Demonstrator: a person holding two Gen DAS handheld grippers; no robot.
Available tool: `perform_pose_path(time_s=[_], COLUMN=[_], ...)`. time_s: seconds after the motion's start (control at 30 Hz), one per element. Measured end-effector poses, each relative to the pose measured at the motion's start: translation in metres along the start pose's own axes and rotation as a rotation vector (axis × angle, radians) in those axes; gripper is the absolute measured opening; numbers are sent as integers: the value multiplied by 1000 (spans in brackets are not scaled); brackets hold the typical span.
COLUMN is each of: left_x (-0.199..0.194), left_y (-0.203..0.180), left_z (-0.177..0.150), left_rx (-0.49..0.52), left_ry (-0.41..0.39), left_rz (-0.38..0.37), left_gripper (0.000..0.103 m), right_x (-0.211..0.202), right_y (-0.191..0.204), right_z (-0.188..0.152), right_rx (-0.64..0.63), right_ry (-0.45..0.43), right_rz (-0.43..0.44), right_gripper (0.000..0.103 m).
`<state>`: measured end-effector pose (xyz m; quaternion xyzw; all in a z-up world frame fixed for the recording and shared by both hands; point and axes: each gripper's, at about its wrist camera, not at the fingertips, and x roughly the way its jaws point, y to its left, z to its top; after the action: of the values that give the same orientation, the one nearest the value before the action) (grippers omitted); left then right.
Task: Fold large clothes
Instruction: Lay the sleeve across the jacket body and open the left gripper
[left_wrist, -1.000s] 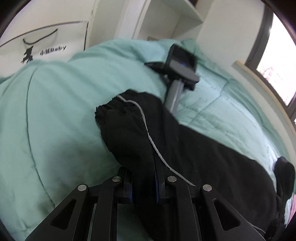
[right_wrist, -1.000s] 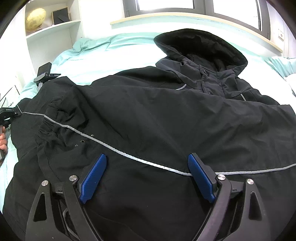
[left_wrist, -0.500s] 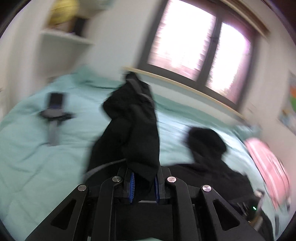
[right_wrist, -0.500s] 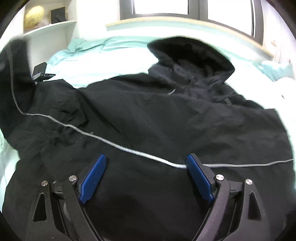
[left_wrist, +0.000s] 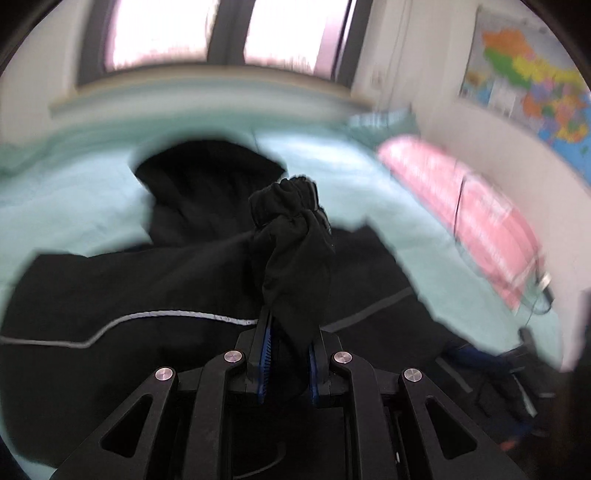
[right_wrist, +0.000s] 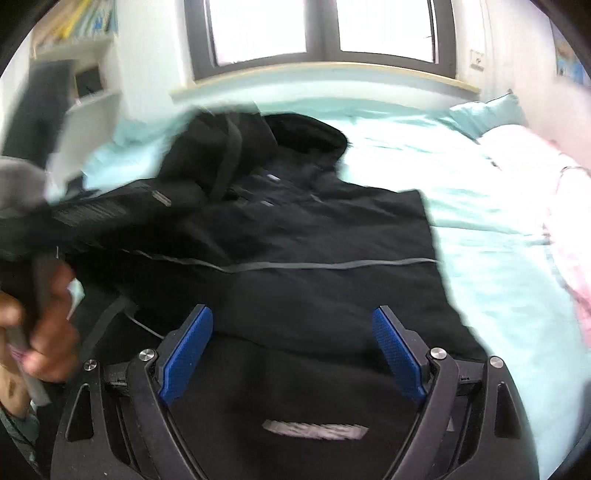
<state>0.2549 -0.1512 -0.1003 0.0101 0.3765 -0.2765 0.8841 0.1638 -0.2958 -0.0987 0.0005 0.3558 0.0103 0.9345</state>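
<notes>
A large black hooded jacket (right_wrist: 295, 236) with a thin grey reflective stripe lies spread on a mint green bed (right_wrist: 480, 229). My left gripper (left_wrist: 288, 332) is shut on the jacket's black sleeve (left_wrist: 291, 254). It holds the sleeve with its gathered cuff up over the jacket body (left_wrist: 129, 288), toward the hood (left_wrist: 207, 173). My right gripper (right_wrist: 291, 332) is open and empty, low over the jacket's lower part. The hand holding the left gripper (right_wrist: 40, 325) shows blurred at the left of the right wrist view.
A pink quilt (left_wrist: 469, 218) lies along the bed's right side by the wall. A mint pillow (right_wrist: 484, 114) sits at the far right. A window (right_wrist: 317, 33) with a wooden sill is behind the bed. White shelves (right_wrist: 88, 74) stand at the far left.
My left gripper has lifted the sleeve off the bed's left side and swung it right, across over the jacket body. My right gripper stayed open and shifted a little to the right.
</notes>
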Motion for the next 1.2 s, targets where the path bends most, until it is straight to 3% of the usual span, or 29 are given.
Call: perform_pose_path(time_s=[0.1,0.17,0.2,0.27,0.37,0.43,0.53,0.6,0.67,0.73,0.87,0.97,1.0,1.03,1.07,1.2], left_x=[61,71,67,56,30,8,-31,-55,-74,-93,-114,-116,-117,-115,-112,-100], left_y=[-4,-3,-1,7,14,17,35,55,79,105,140,157,160,162,165,163], left_z=[-24,-31,-28,-22,-16,-10,-8,-12,-17,-22,-30,-35,-33,-34,-34,-33], left_rx=[-29,-23,-23,-64,-108,-108,-114,-143,-185,-219,-262,-283,-286,-288,-291,-256], left_ry=[144,150,149,179,156,108,30,-12,-41,-90,-132,-120,-116,-109,-101,-74], left_rz=[-4,-25,-49,-168,-293,-328,-314,-294,-245,-211,-151,-90,-76,-67,-66,-82], left_gripper=[19,21,25,48,49,53,55,56,56,56,56,56,56,56,56,55], right_x=[2,8,10,18,12,8,22,37,56,80,114,145,149,147,141,83], right_y=[-3,-9,-11,-22,-42,-56,-63,-60,-54,-49,-51,-50,-45,-41,-39,-46], right_z=[-7,-11,-11,-8,4,23,45,54,62,67,70,64,64,66,68,86], right_rx=[-43,-41,-43,-72,-51,15,118,144,156,213,302,402,395,359,327,214], right_ry=[31,73,95,172,182,187,224,238,259,286,303,357,355,342,325,138], right_rz=[-12,1,8,47,69,160,276,271,273,313,280,415,400,357,329,217], right_gripper=[90,90,90,89,89,89,89,87,72,71,71,71,69,59,39,33])
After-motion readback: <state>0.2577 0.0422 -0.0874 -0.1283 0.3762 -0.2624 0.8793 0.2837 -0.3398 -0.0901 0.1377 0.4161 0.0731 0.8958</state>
